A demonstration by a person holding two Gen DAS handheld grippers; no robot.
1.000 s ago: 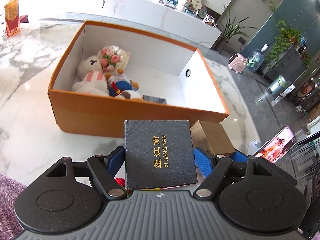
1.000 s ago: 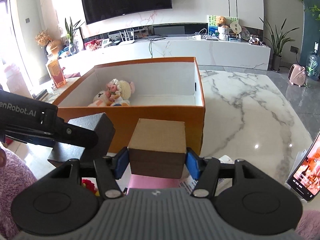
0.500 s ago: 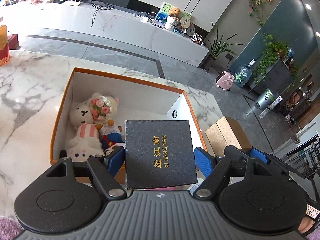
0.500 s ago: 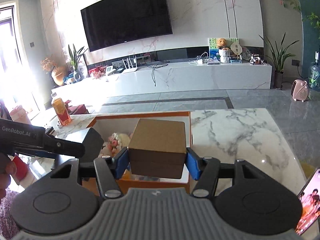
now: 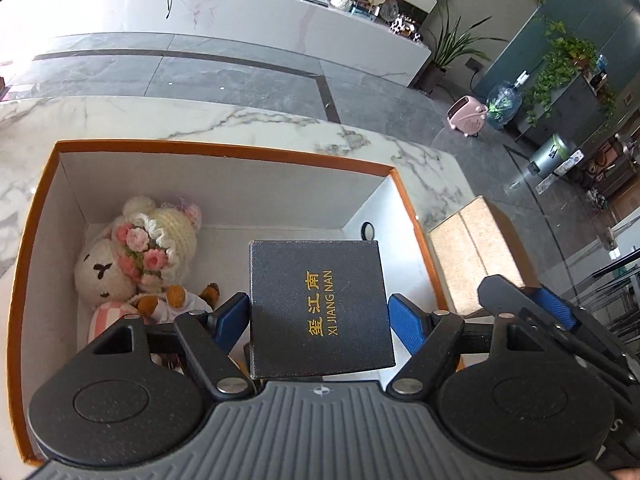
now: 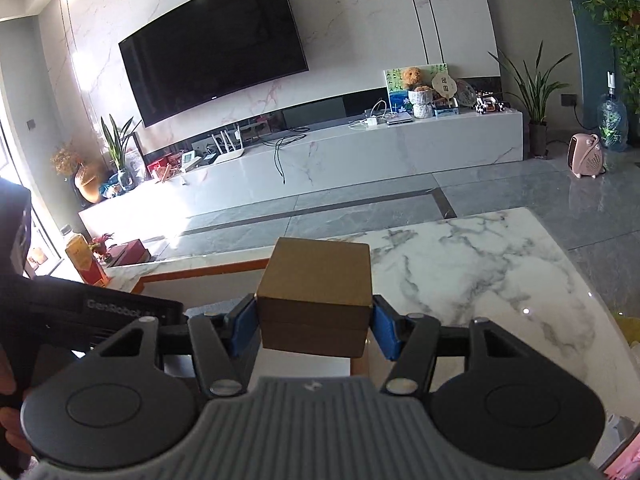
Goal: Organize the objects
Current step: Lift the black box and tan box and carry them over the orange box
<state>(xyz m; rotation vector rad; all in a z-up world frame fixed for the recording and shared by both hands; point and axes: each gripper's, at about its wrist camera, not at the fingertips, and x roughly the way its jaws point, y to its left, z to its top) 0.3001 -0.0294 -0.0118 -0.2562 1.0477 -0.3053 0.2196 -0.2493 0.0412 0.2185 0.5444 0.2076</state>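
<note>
My left gripper (image 5: 320,316) is shut on a black gift box (image 5: 320,308) with gold lettering and holds it above the inside of the orange storage box (image 5: 224,150). Plush toys (image 5: 136,264) lie at the left inside that box. My right gripper (image 6: 316,320) is shut on a brown cardboard box (image 6: 316,280) and holds it above the storage box's right end; that brown box also shows in the left wrist view (image 5: 468,252). The storage box rim shows in the right wrist view (image 6: 208,270).
The storage box stands on a white marble table (image 6: 480,272). An orange bottle (image 6: 86,260) and a red box (image 6: 130,252) stand at the table's far left. The left gripper's body (image 6: 80,312) crosses the right wrist view at the left.
Both grippers have risen and moved forward with their boxes, from in front of the storage box to above it. The black box now hangs over the box's inside.
</note>
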